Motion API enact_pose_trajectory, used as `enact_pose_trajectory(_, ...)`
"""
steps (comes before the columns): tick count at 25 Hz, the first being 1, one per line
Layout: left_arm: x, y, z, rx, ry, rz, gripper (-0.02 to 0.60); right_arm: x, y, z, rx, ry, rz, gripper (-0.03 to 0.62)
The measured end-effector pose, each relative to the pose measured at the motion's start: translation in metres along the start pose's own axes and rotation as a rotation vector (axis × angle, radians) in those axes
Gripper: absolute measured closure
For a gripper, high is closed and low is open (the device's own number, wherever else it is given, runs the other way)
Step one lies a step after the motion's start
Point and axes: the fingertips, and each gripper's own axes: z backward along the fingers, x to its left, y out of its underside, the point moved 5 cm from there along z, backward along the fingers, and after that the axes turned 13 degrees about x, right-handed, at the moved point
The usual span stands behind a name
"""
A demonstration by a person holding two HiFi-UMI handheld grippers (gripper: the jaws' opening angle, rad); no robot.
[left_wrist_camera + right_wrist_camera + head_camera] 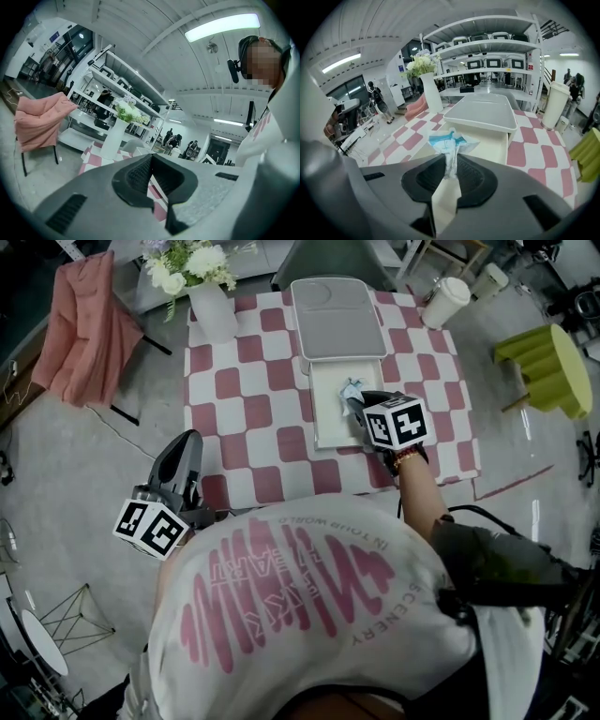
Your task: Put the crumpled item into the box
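The crumpled item (352, 388), a white and blue wad, hangs just over the open cream box (319, 418) on the checkered table. My right gripper (354, 404) is shut on it, reaching over the box's right side and pointing down. In the right gripper view the crumpled item (451, 143) sticks out past the tips of the right gripper (451, 161), with the box (499, 143) directly beyond. My left gripper (190, 439) is off the table's front left corner. In its own view the left gripper (151, 159) is shut with nothing in it.
The box's grey lid (336, 320) lies just behind the box. A white vase of flowers (214, 310) stands at the back left of the table, a paper cup (446, 302) at the back right. A chair draped in pink cloth (80, 324) is on the left, a green stool (548, 367) on the right.
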Motion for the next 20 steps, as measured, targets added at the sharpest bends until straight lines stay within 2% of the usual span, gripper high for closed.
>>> enact_pose_trajectory(9, 0.009, 0.002, 0.01, -0.008, -0.021, 0.015, 0.574, 0.007, 0.008, -0.018, 0.123, 0.044, 0.073, 0.52)
enact_pose_trajectory(20, 0.018, 0.003, 0.016, -0.011, -0.032, 0.028, 0.574, 0.009, 0.012, -0.027, 0.185, 0.083, 0.105, 0.519)
